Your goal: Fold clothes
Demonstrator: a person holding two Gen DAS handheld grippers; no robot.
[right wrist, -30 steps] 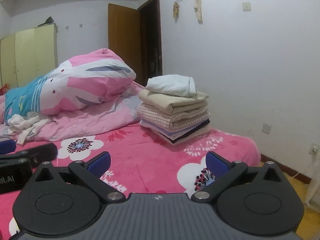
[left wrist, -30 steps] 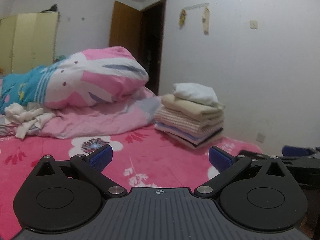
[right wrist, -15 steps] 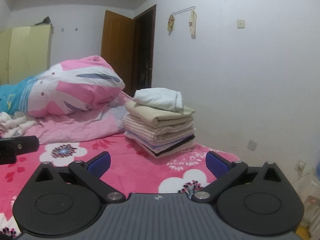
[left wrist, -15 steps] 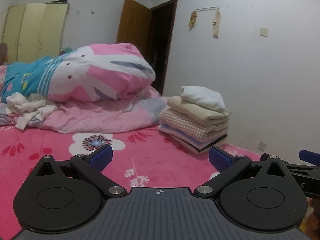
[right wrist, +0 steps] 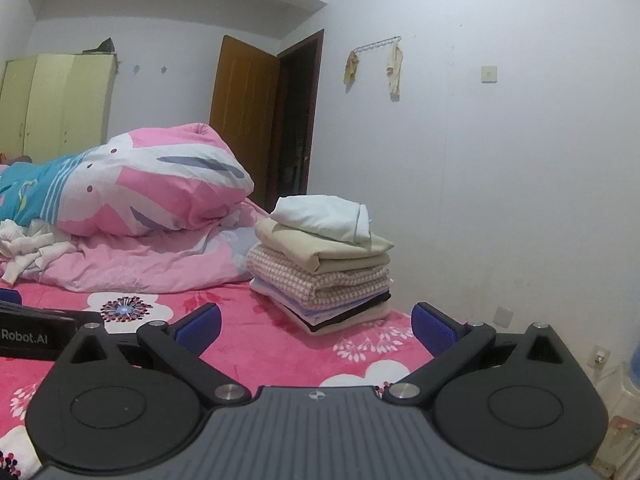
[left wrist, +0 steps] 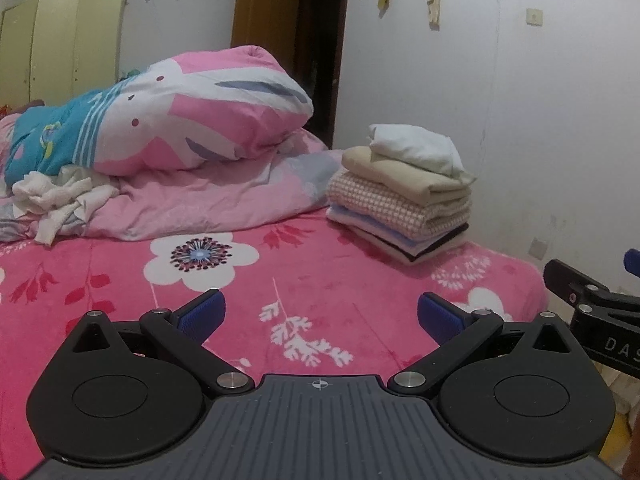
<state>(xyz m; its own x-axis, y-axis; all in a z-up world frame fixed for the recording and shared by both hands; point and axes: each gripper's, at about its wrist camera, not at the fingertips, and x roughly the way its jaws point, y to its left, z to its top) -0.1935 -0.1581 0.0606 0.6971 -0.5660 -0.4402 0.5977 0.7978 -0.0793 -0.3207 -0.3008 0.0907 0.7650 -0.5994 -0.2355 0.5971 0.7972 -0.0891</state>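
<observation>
- Up front in the left wrist view, the left gripper (left wrist: 319, 316) gapes wide, empty, above the pink bedspread (left wrist: 280, 280); the folded clothes stack (left wrist: 400, 204) sits far right.
- Right wrist view: right gripper (right wrist: 316, 322) likewise wide, empty; the stack (right wrist: 324, 268) lies ahead, crumpled white clothes (right wrist: 28, 248) far left.

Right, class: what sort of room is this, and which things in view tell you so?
Most likely a home bedroom: a bed under a pink floral blanket, a heaped duvet, a wardrobe by the far wall, and a stack of folded clothes.
</observation>
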